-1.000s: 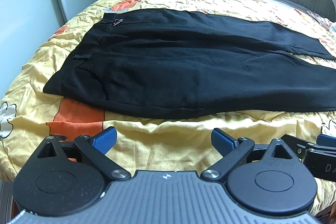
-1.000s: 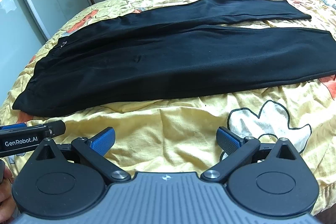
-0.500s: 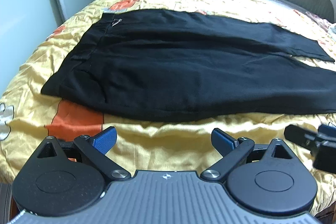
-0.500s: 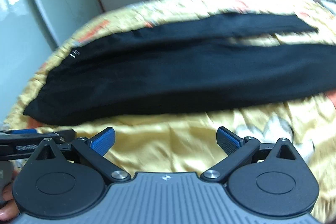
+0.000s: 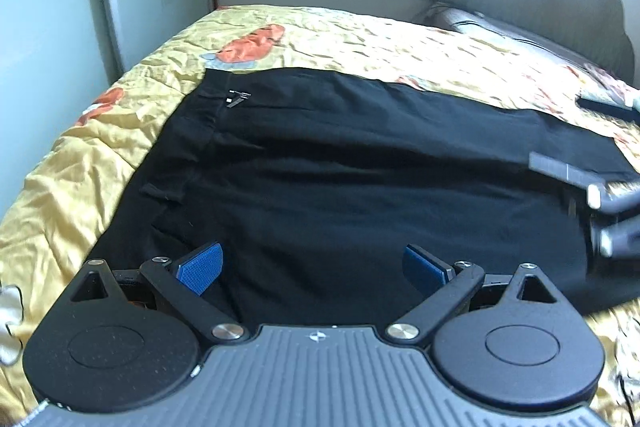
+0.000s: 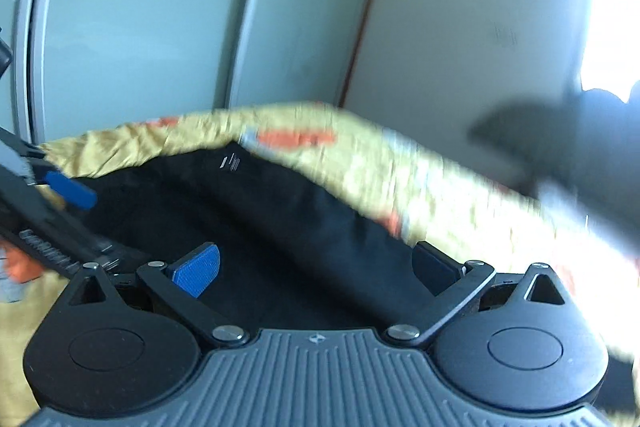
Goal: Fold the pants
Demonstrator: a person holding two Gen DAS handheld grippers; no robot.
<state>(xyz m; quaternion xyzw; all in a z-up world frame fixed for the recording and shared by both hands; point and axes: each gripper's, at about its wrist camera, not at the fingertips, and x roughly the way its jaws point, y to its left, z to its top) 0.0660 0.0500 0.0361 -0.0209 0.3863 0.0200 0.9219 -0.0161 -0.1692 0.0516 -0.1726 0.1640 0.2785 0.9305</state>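
Black pants [image 5: 360,179] lie spread flat on our yellow-quilted bed [image 5: 360,43], waistband leftward, with our left tongs [image 5: 312,265] and right tongs [image 6: 316,263] both gaping wide above the cloth, gripping nothing.
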